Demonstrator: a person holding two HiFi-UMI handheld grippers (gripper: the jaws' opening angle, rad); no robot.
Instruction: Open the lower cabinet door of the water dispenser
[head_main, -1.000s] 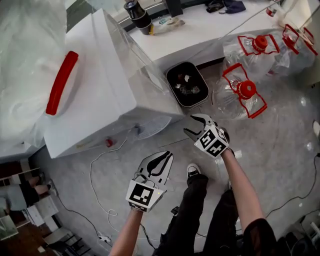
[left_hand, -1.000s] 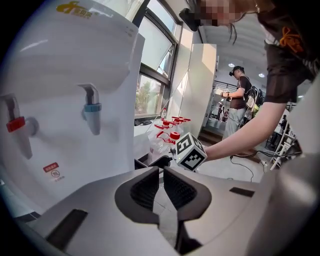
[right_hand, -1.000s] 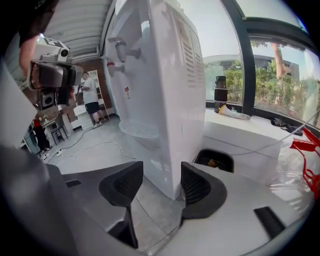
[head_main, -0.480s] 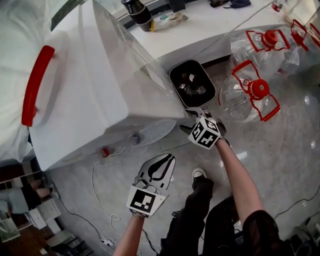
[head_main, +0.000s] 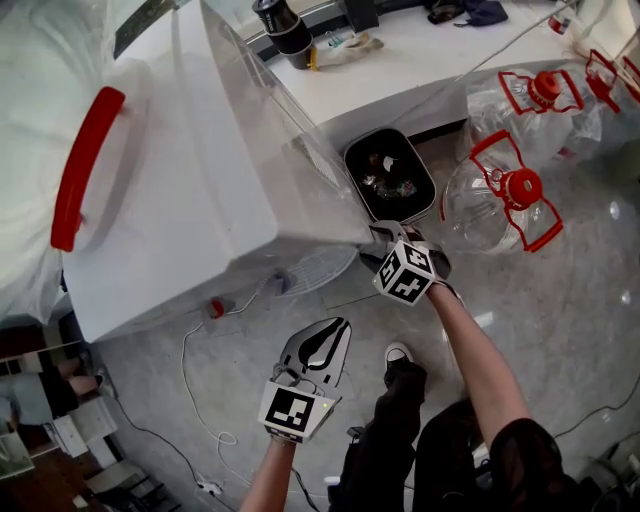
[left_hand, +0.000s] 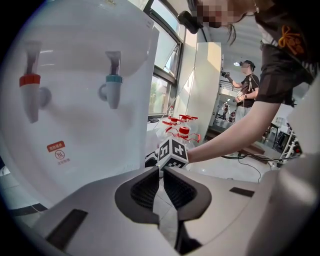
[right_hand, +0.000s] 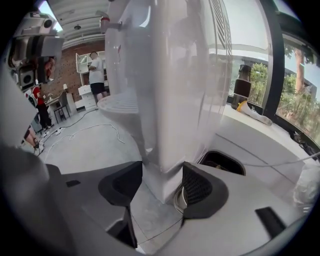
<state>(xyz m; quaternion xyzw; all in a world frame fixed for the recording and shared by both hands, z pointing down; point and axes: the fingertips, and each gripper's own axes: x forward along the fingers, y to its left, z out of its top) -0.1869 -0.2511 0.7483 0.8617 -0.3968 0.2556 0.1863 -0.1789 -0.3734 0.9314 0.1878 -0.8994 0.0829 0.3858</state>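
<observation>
The white water dispenser (head_main: 200, 200) stands at the left of the head view, with a red-handled bottle (head_main: 85, 165) on top. My right gripper (head_main: 385, 236) is at its lower front corner, under the marker cube (head_main: 405, 272). In the right gripper view the dispenser's white corner edge (right_hand: 165, 165) fills the gap of the right gripper (right_hand: 162, 186); the jaws are closing and both pads touch it. My left gripper (head_main: 334, 326) hangs shut and empty over the floor, apart from the dispenser. The left gripper (left_hand: 161, 173) faces the dispenser front (left_hand: 85, 110) with its red tap (left_hand: 30, 95) and blue tap (left_hand: 114, 87).
A black waste bin (head_main: 390, 175) sits just behind the right gripper. Large water bottles with red caps (head_main: 505, 195) lie at the right. A white counter (head_main: 400, 60) runs along the back. Cables (head_main: 190, 370) trail over the grey floor, and my legs (head_main: 395, 430) are below.
My right gripper has dropped and moved in from the open floor to the dispenser's lower corner, now straddling it. The left gripper has barely shifted.
</observation>
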